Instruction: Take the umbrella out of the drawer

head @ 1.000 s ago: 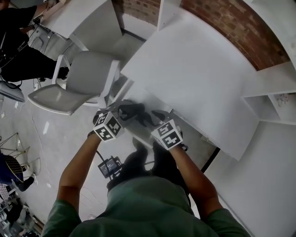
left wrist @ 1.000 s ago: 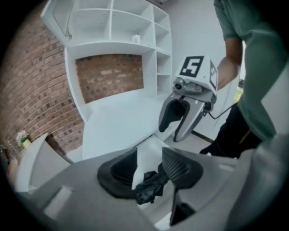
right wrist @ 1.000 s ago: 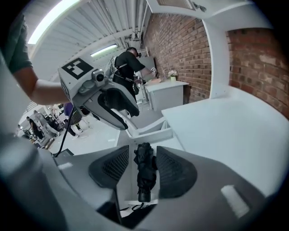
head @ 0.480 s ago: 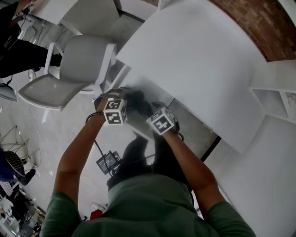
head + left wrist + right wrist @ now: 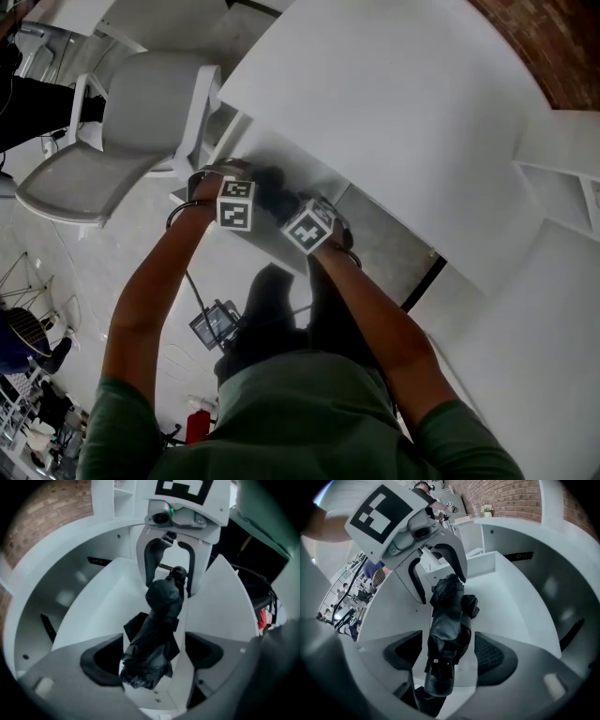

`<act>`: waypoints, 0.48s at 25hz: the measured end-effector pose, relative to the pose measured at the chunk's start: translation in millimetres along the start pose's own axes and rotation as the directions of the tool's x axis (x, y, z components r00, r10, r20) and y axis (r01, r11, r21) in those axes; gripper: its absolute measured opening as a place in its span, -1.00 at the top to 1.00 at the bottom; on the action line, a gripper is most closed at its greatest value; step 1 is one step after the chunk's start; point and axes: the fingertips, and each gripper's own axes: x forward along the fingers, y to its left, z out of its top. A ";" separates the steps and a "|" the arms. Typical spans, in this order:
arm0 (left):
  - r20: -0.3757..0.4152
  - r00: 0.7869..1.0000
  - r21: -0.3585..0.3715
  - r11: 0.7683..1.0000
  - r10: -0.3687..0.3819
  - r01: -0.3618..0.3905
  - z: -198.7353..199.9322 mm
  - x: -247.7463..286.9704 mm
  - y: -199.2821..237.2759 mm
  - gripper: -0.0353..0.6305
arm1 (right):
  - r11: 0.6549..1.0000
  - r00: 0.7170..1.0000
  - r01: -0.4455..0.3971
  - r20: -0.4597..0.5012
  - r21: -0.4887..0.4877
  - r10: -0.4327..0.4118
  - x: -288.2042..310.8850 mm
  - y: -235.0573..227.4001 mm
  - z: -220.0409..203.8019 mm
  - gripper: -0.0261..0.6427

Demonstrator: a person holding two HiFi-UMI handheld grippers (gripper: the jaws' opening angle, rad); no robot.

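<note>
A black folded umbrella [image 5: 157, 630] lies in the open white drawer [image 5: 103, 602] under the desk. My left gripper [image 5: 152, 660] points steeply down over the umbrella's fabric end. Its jaws have just been opening and stand wide on either side of it, with a gap at the right pad. My right gripper [image 5: 449, 656] straddles the umbrella [image 5: 447, 616] near its handle end [image 5: 438, 681]. Its jaws have also just been opening, and the pads are clear of it. From the head view, both marker cubes [image 5: 235, 203] [image 5: 307, 225] sit close together over the drawer.
The white desk top [image 5: 394, 103] overhangs the drawer's far side. A grey chair [image 5: 122, 131] stands to the left. White shelving [image 5: 562, 178] is at the right, and a small device [image 5: 214, 323] lies on the floor by the person's legs.
Both grippers have dropped down into the drawer and drawn closer together over the umbrella. The left one has rolled at the wrist.
</note>
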 end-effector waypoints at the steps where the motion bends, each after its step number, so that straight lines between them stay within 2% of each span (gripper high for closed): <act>1: -0.007 1.000 0.005 1.000 -0.007 0.007 -1.6 5.4 -0.4 -0.32 | 1.000 1.000 0.001 -0.016 -0.005 -0.001 5.5 -1.6 -2.1 -0.14; 6: -0.045 0.998 0.029 0.998 -0.046 0.048 -9.3 31.9 -3.7 -0.33 | 1.000 0.997 -0.013 -0.075 -0.013 0.012 24.8 -6.2 -7.8 -0.14; 9: -0.036 0.999 0.029 0.999 -0.033 0.034 -8.8 39.1 -0.3 -0.32 | 1.000 0.994 -0.028 -0.105 -0.011 0.026 31.7 -4.9 -9.6 -0.12; 12: -0.024 1.000 0.031 1.000 -0.004 0.005 -8.6 41.2 5.6 -0.15 | 0.999 0.991 -0.037 -0.132 0.000 0.037 35.7 -1.7 -10.4 -0.03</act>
